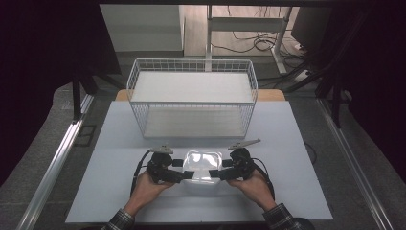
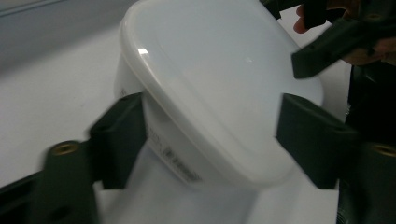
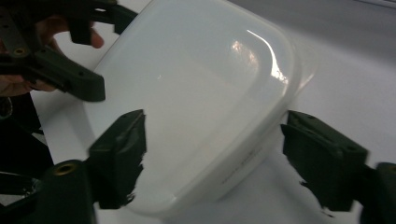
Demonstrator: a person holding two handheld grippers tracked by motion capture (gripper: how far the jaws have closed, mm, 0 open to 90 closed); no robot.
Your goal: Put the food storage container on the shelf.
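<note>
Where both tools flank it, a rounded translucent plastic box (image 1: 203,165) gleams.

Both forearms reach in from below. The left gripper (image 1: 178,169) and right gripper (image 1: 219,168) face each other, jaws spread wide apart.

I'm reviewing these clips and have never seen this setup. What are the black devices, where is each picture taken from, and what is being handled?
There is no robot: a person holds a black two-jaw gripper in each hand. The high view looks down on a pale table; the left gripper and right gripper flank a translucent white lidded plastic container. Behind it stands an empty white wire basket. The other two pictures come from cameras riding on each gripper, looking along its jaws. In both, the open jaws stand either side of the container; whether they touch it is unclear.
</note>
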